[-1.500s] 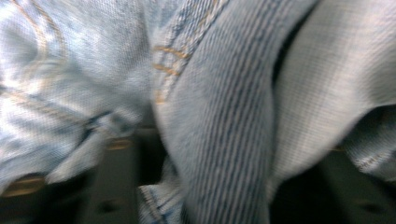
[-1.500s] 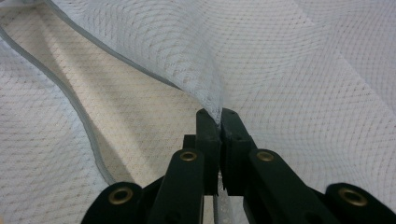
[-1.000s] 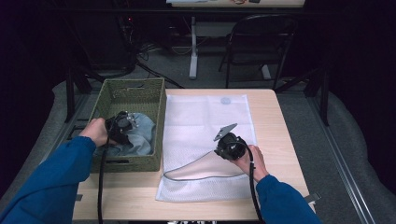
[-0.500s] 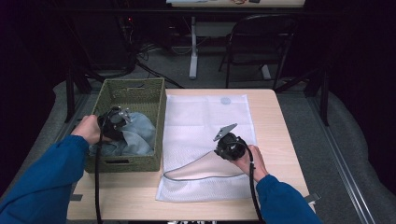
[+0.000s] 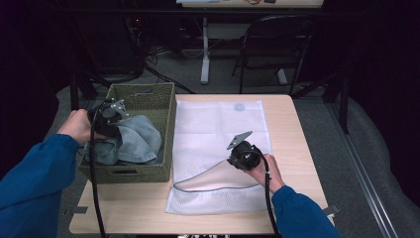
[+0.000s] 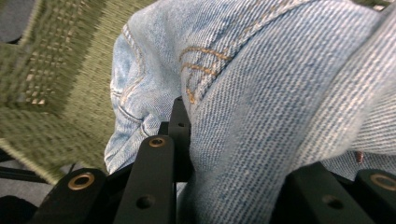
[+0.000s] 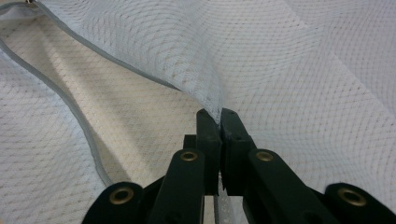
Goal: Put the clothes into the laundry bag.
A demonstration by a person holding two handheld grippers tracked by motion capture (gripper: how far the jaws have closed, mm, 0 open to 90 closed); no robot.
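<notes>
Overhead, wooden table [image 5: 297, 148], dark room, left hand-held gripper [image 5: 110, 120] clamping jeans [image 5: 136, 144], right hand-held gripper [image 5: 236, 154] pinching mesh bag [image 5: 218, 129].

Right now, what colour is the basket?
Olive green woven basket; clearest in the high view.

Jeans [image 5: 132, 141]: you see pale, washed blue denim with a fine diagonal weave; tan-orange double stitching runs along the seams.
Basket [image 5: 167, 124]: olive green, woven in a ribbed, braided pattern.
Mesh bag [image 5: 218, 129]: white, with a small diamond net pattern; your eye catches a grey edging around its opening and a faint round mark near its far end.
Left gripper [image 6: 233, 154]: black jaws with brass-coloured rings.
Right gripper [image 7: 219, 126]: black jaws, brass-coloured rings, grey plate on top.
Table [image 5: 292, 129]: light beige wood tone.
Your sleeves [image 5: 34, 178]: solid bright blue.
Cables [image 5: 94, 198]: black.
</notes>
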